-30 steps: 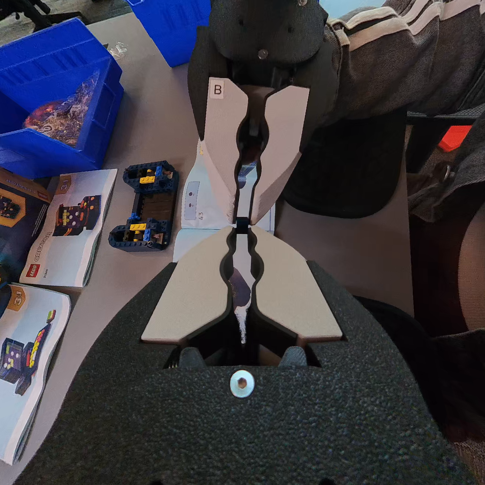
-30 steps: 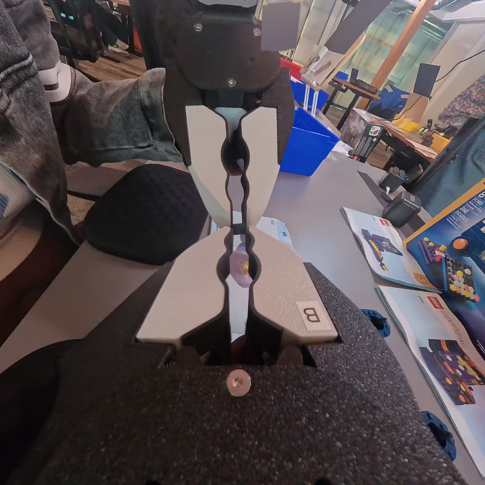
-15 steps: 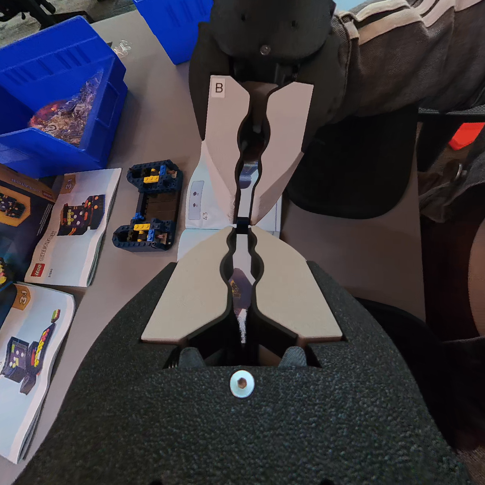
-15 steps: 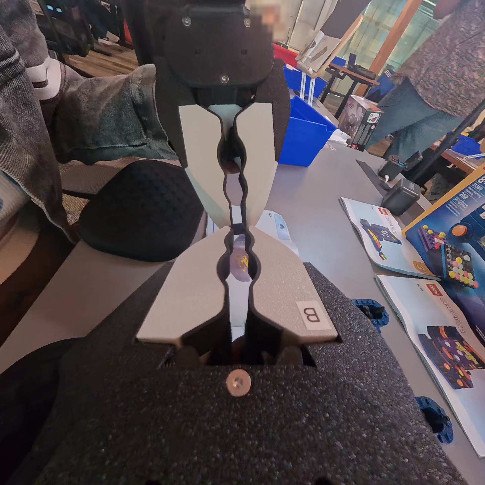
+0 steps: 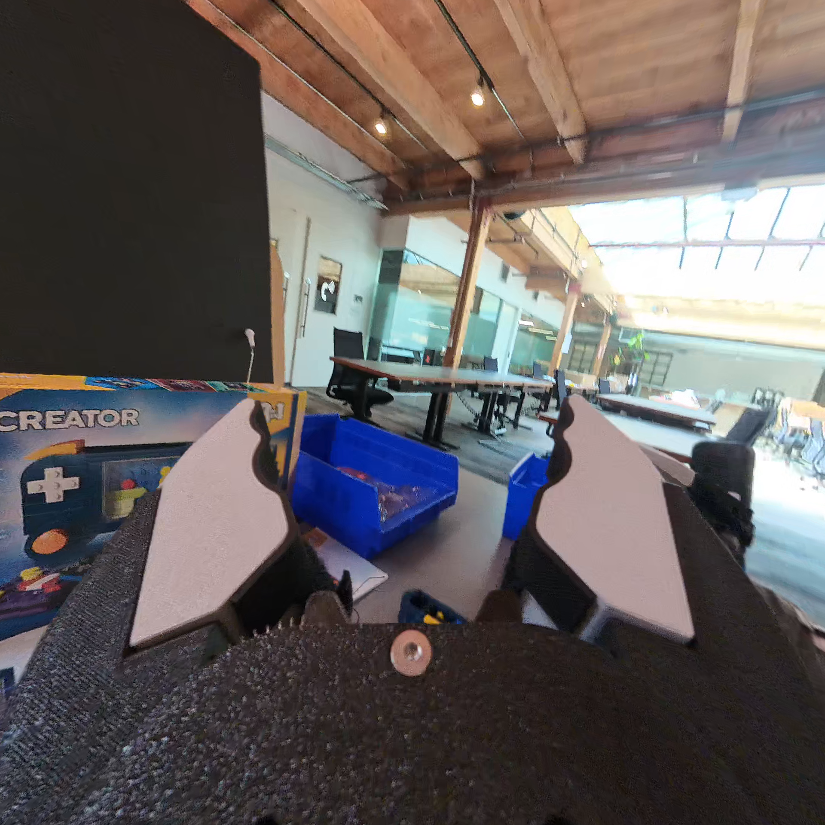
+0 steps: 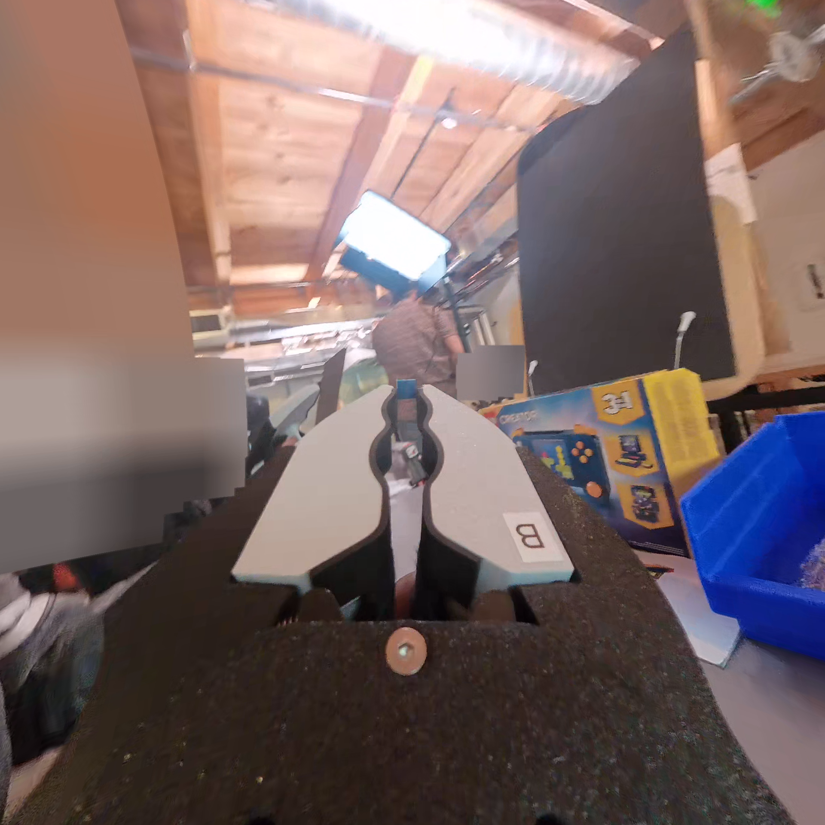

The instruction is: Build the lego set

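Left gripper (image 5: 410,424) is spread wide, nothing held; blue bin (image 5: 375,486) sits just ahead. Right gripper (image 6: 407,393) is clamped on a small blue piece (image 6: 407,387) at the very tips. Tip-only pinch: piece could be dropped if jolted.

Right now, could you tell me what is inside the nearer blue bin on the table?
The blue bin holds a crinkled clear bag with reddish and purple contents; its front wall hides whatever lies beneath the bag.
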Motion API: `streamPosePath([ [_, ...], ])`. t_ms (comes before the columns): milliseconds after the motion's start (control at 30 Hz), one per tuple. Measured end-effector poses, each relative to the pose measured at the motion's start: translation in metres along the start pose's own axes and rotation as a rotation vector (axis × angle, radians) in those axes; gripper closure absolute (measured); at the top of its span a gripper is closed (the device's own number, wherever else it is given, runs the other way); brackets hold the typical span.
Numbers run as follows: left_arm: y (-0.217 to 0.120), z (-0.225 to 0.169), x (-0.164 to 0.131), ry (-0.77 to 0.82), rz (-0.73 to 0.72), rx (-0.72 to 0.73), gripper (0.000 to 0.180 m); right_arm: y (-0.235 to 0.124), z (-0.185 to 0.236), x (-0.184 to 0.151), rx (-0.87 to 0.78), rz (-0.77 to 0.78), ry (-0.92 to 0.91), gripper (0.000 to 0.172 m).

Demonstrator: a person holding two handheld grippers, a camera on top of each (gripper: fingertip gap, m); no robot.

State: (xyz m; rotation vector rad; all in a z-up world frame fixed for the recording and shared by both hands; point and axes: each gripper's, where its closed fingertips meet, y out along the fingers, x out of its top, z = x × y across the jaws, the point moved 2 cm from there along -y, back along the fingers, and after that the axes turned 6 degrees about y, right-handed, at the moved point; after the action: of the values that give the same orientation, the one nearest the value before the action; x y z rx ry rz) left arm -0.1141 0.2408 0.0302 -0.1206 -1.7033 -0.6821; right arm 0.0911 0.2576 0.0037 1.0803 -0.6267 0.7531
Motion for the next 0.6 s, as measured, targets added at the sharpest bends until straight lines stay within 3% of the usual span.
streamPosePath([
  [133, 0.018, 0.019, -0.008, 0.009, -0.068, 0.074, 0.069, 0.027, -0.008, 0.019, -0.077, 0.014, -0.041, 0.164],
  [233, 0.020, 0.026, -0.040, 0.024, -0.040, 0.097, 0.080, 0.043, -0.021, 0.013, -0.091, 0.060, -0.126, 0.164],
  [333, 0.011, 0.027, -0.077, 0.058, 0.052, 0.059, 0.094, 0.034, -0.050, -0.014, -0.139, 0.044, -0.167, 0.164],
  [433, 0.009, 0.025, -0.094, 0.113, 0.095, 0.002, 0.106, 0.020, -0.073, -0.042, -0.187, 0.128, -0.242, 0.165],
  [600, 0.013, 0.020, -0.107, 0.074, 0.158, -0.085, 0.109, 0.014, -0.086, -0.039, -0.257, 0.136, -0.282, 0.165],
])
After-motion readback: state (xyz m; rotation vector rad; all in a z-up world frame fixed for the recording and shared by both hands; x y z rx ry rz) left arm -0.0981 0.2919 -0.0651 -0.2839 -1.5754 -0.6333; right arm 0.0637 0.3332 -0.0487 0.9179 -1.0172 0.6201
